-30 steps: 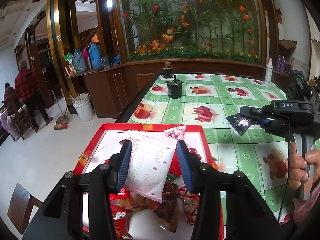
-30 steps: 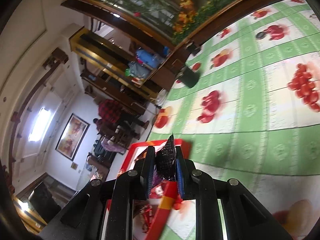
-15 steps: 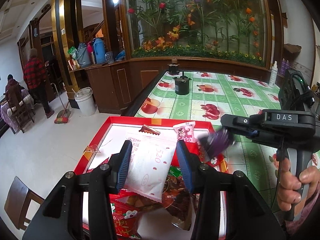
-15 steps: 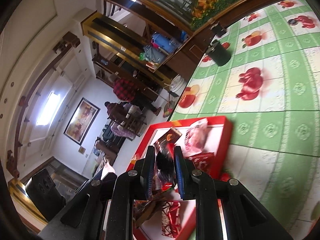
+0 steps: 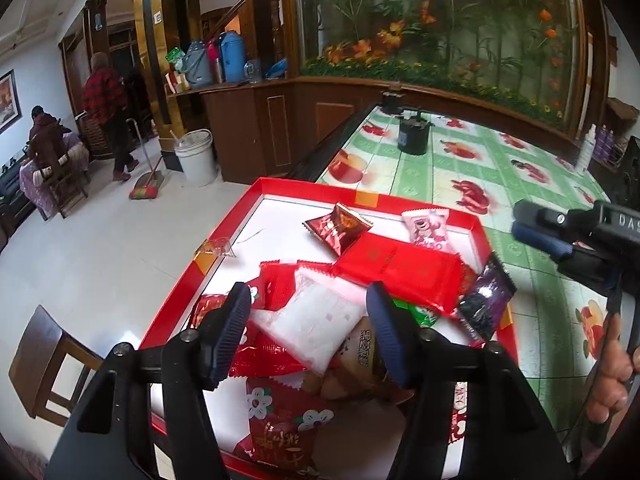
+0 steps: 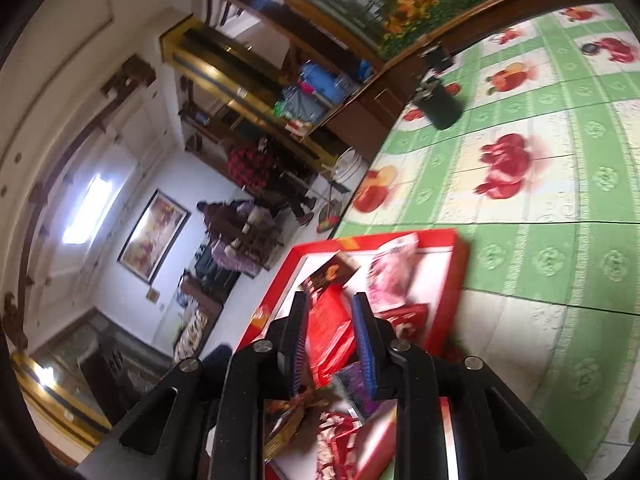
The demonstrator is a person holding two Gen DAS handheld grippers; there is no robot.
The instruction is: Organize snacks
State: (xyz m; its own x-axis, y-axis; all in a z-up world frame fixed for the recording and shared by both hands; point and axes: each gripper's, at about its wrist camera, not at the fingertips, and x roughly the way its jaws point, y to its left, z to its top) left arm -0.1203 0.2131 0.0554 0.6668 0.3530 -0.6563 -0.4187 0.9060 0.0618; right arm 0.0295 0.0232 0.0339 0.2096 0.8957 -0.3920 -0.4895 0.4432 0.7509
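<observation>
A red-rimmed white tray [image 5: 276, 186] holds several snack packets. In the left wrist view my left gripper [image 5: 306, 330] is open just above the pile, and a white packet [image 5: 316, 320] lies loose between its fingers. A dark purple packet [image 5: 486, 300] rests on the tray's right rim. My right gripper [image 5: 538, 232] hovers right of the tray, open and empty. In the right wrist view my right gripper [image 6: 330, 350] is open over the tray [image 6: 460, 276], with the purple packet [image 6: 354, 386] below it.
The tray sits at the corner of a table with a green fruit-pattern cloth [image 5: 460, 168]. A black pot [image 5: 414, 138] stands further back. A wooden chair [image 5: 44, 356] is at the lower left on the floor. People are at the far left [image 5: 106, 100].
My left gripper has opened and the white packet now lies on the pile. My right gripper swung over the tray, let go of the purple packet and opened.
</observation>
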